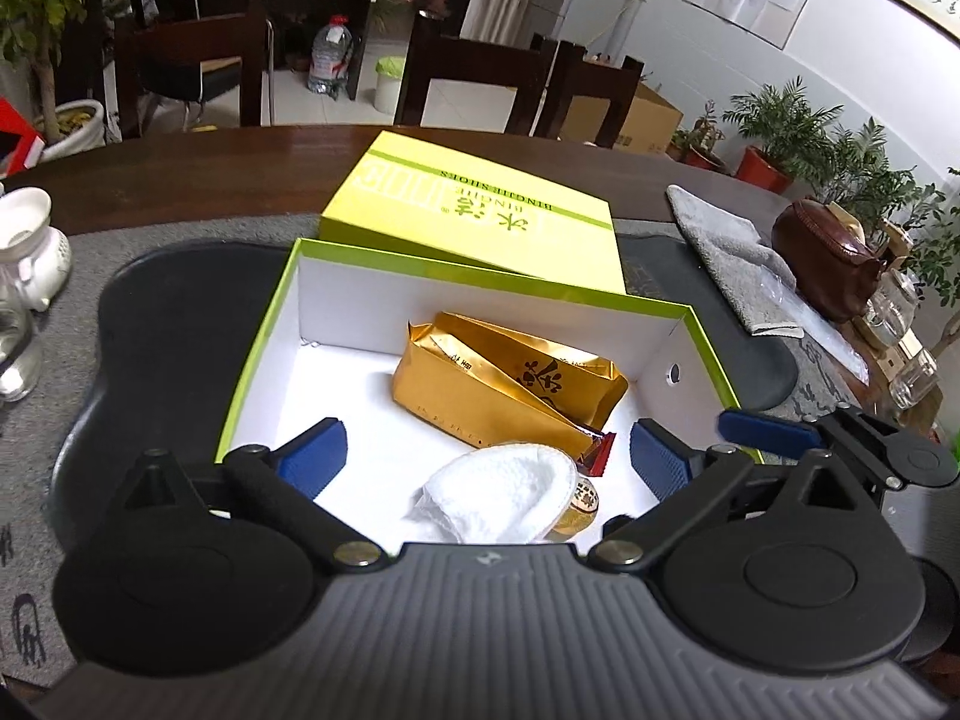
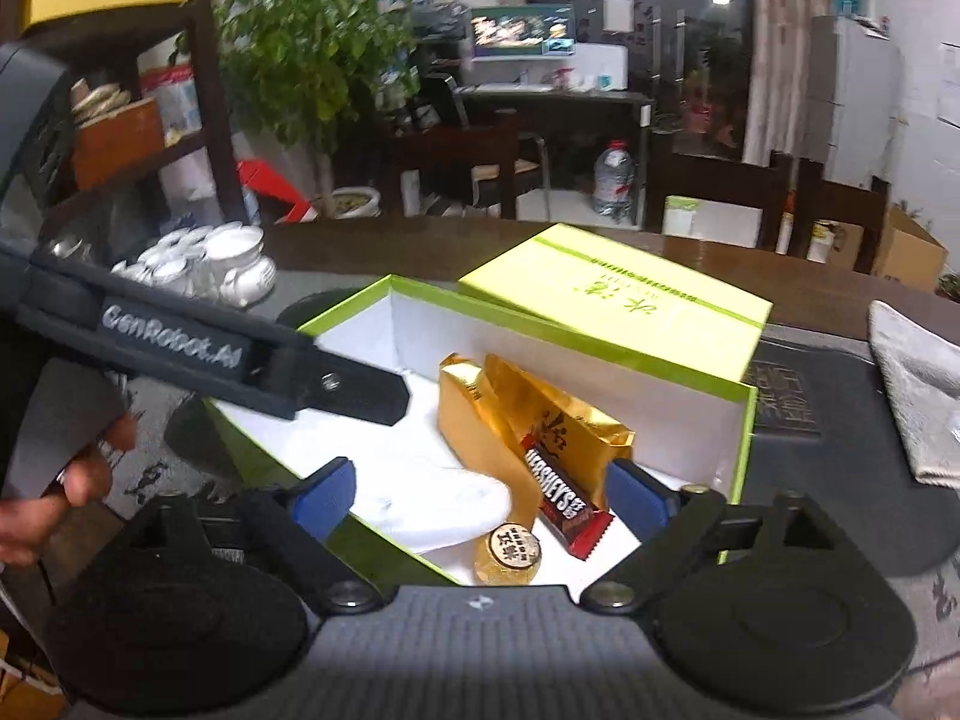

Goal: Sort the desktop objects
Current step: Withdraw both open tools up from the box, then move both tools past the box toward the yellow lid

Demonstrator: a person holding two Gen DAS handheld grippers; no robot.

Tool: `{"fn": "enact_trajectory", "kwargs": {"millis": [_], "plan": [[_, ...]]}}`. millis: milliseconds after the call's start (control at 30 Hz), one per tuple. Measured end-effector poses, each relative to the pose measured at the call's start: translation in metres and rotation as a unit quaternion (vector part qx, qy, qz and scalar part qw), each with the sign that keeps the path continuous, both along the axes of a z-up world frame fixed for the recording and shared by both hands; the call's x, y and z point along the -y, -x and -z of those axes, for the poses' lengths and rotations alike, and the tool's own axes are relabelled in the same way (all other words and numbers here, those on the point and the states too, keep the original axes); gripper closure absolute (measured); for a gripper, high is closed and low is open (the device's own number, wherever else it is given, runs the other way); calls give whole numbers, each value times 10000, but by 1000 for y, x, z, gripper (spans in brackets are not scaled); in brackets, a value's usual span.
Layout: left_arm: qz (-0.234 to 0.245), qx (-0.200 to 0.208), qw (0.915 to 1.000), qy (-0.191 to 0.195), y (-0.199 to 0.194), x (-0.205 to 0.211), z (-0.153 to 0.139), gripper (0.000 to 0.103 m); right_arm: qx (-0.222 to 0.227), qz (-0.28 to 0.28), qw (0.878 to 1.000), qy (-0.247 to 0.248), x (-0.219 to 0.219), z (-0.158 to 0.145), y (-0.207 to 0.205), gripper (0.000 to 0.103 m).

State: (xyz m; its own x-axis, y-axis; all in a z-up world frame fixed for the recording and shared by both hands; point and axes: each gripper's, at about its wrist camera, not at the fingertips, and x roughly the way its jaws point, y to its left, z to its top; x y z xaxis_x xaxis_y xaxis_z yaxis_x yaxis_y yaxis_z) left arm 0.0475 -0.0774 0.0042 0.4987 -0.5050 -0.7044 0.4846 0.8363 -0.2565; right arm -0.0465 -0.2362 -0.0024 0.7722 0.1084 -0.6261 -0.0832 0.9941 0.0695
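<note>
— Box (image 1: 264, 324) with the green rim: where was it?

— It sat open on a dark mat (image 1: 156, 324) on the brown wooden surface (image 1: 240, 150). Its yellow lid (image 1: 474, 210) leaned on the far edge.

— What lay in it?

— Gold packets (image 1: 480, 384), a white cloth (image 1: 504, 498), a chocolate bar (image 2: 561, 501) and a small round gold thing (image 2: 507, 552).

— And the tongs?

— The left tongs (image 1: 489, 459) hung wide open over the box, holding nothing. The right tongs (image 2: 480, 498) were wide open too, and empty.

— What else was on the surface?

— A grey towel (image 1: 720, 252) and a brown pouch (image 1: 828, 264) on one side, white cups (image 2: 198, 270) on the other.

— And the room?

— Dark chairs (image 1: 480, 78) stood behind the surface. A big water bottle (image 1: 330, 54) stood on the tiled floor, with green plants in pots (image 1: 780, 132) by the white wall. A hand (image 2: 54, 498) showed at the edge of the right view.
</note>
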Motion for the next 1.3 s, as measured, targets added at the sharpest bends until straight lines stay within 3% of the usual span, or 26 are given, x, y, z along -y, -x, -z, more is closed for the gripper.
{"fn": "enact_trajectory", "kwargs": {"millis": [167, 433, 700, 1067, 1300], "plan": [[-71, 126, 9998, -108, 13, -2, -6, 1, 111, 281, 9993, -225, 7, -2, 11, 0], [-153, 384, 9985, -350, 29, -4, -15, 1, 221, 476, 9977, -440, 15, 0, 24, 0], [-326, 632, 9972, -243, 34, -12, -31, 1, 526, 822, 9935, -585, 21, -3, 37, 0], [-436, 640, 9965, -320, 40, -12, -38, 1, 782, 922, 9920, -355, 12, -5, 39, 0], [-503, 807, 9949, -329, 43, -12, -41, 1, 827, 1085, 9875, -790, 20, -7, 41, 0]]}}
